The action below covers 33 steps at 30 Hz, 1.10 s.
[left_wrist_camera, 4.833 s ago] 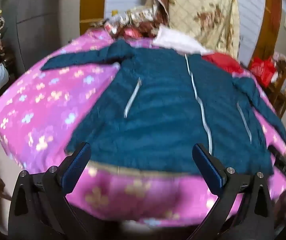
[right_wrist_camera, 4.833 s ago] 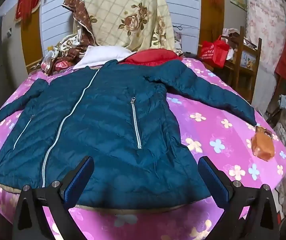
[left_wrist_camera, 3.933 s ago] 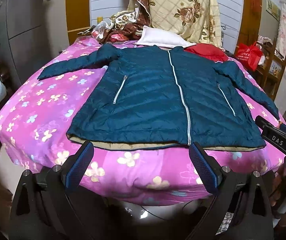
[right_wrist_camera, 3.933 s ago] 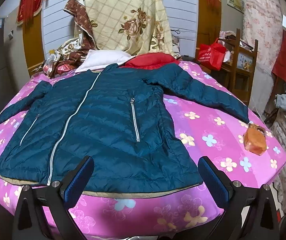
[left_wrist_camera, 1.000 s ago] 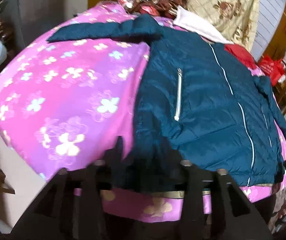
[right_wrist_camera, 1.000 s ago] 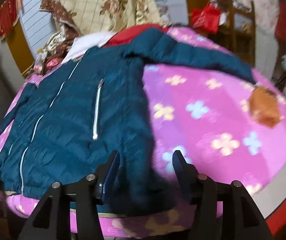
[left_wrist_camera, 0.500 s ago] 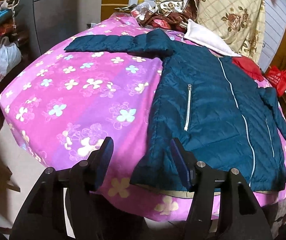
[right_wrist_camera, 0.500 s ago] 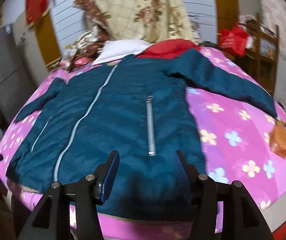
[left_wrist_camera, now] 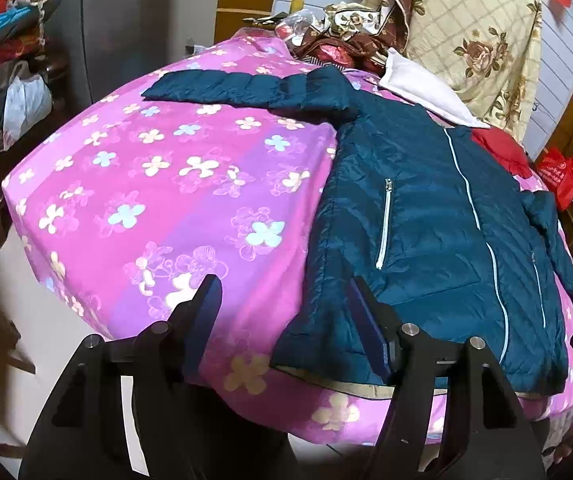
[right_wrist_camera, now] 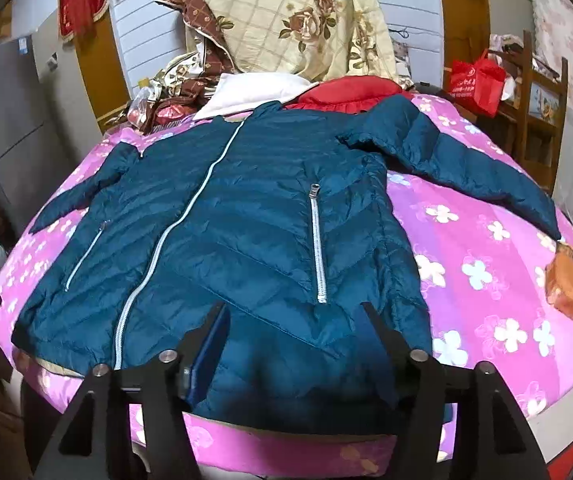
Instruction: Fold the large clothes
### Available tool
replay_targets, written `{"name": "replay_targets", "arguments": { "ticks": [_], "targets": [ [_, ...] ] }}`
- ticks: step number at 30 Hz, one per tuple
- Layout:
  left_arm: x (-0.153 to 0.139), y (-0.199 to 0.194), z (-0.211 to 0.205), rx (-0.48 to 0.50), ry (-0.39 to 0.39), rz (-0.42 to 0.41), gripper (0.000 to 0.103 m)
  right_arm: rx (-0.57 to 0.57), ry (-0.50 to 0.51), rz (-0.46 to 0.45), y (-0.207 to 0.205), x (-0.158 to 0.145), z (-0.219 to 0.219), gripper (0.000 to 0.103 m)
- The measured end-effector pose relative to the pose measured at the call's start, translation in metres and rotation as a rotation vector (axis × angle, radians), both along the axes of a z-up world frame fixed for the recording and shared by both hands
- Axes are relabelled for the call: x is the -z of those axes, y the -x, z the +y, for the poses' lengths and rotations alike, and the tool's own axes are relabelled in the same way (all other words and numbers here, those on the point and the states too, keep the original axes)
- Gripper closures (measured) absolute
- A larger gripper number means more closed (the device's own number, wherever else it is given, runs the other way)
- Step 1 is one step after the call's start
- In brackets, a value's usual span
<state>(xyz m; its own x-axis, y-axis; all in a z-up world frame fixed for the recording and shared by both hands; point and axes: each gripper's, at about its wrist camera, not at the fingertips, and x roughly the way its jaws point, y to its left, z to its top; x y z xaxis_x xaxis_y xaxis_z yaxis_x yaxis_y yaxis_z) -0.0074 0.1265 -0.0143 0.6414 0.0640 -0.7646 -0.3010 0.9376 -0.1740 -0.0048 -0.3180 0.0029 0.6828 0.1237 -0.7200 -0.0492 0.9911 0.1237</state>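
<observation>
A dark teal quilted jacket (left_wrist_camera: 438, 216) lies face up and zipped on a pink flowered bed (left_wrist_camera: 158, 184), sleeves spread to both sides; it also shows in the right wrist view (right_wrist_camera: 246, 232). My left gripper (left_wrist_camera: 286, 312) is open and empty, low at the hem's left corner, its right finger (left_wrist_camera: 366, 328) over the fabric. My right gripper (right_wrist_camera: 294, 336) is open and empty, above the hem's right part below the pocket zip (right_wrist_camera: 317, 248).
An orange pouch (right_wrist_camera: 566, 284) lies on the bed beyond the right sleeve cuff. A white pillow (right_wrist_camera: 254, 92), a red garment (right_wrist_camera: 350, 92) and a floral quilt (right_wrist_camera: 298, 16) pile behind the collar. A wooden chair with a red bag (right_wrist_camera: 474, 76) stands right; bags (left_wrist_camera: 22, 100) left.
Both grippers' jaws have narrowed from wide open and dropped to the hem corners, then backed off slightly. The jacket lies flat as before.
</observation>
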Motion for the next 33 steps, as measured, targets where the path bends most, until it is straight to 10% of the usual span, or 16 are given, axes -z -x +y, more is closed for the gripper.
{"name": "replay_targets", "arguments": {
  "ticks": [10, 18, 33],
  "targets": [
    [-0.007, -0.025, 0.036, -0.034, 0.095, -0.014, 0.038, -0.128, -0.014, -0.014, -0.06, -0.009, 0.067, 0.04],
    [-0.02, -0.086, 0.126, -0.234, 0.335, -0.075, 0.038, -0.207, 0.022, -0.032, -0.106, 0.006, 0.12, 0.04],
    [0.028, -0.231, 0.246, -0.294, 0.628, -0.114, 0.038, -0.204, -0.022, -0.001, -0.145, 0.061, 0.12, 0.04]
  ]
}}
